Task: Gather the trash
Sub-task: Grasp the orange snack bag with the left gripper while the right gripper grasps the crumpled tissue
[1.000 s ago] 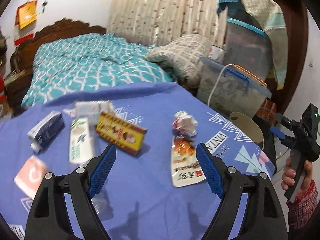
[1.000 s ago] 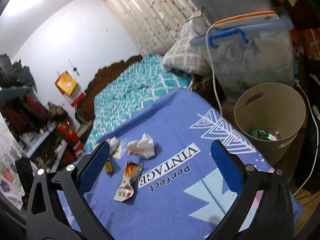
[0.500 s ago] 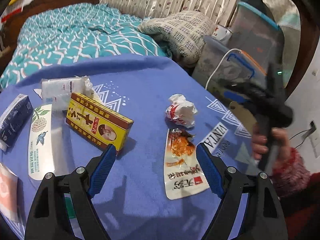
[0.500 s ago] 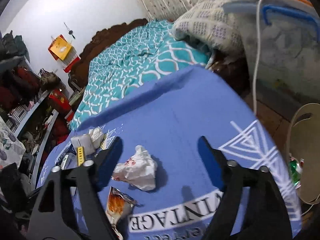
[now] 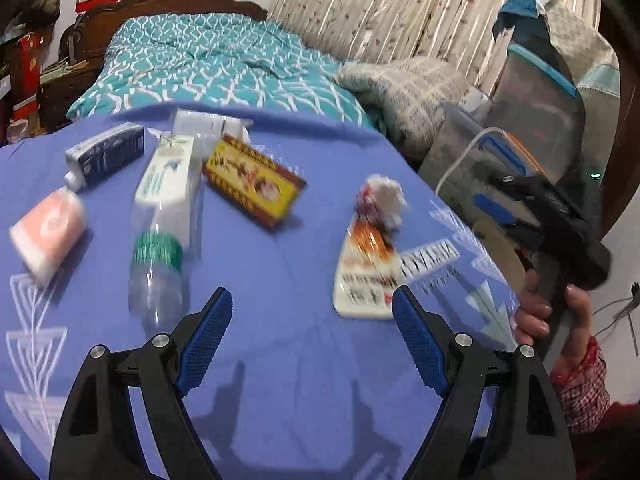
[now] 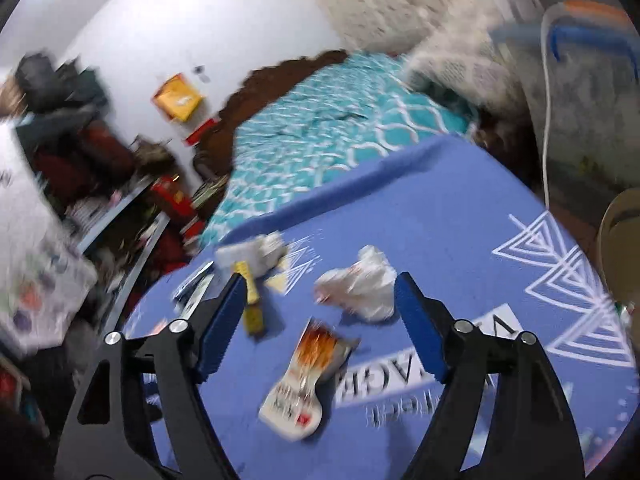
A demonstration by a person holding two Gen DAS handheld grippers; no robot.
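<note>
The right gripper (image 6: 320,312), jaws opening and empty, has swung from the bin (image 6: 620,248) toward the wad (image 6: 360,284); the left gripper (image 5: 312,332) hangs open.

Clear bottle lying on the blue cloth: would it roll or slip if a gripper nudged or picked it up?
The bottle lies on its side, so a sideways nudge would probably roll it. It looks empty, so likely light and easily squashed. Its smooth clear wall may slip in the pads; the green label band might grip better.
</note>
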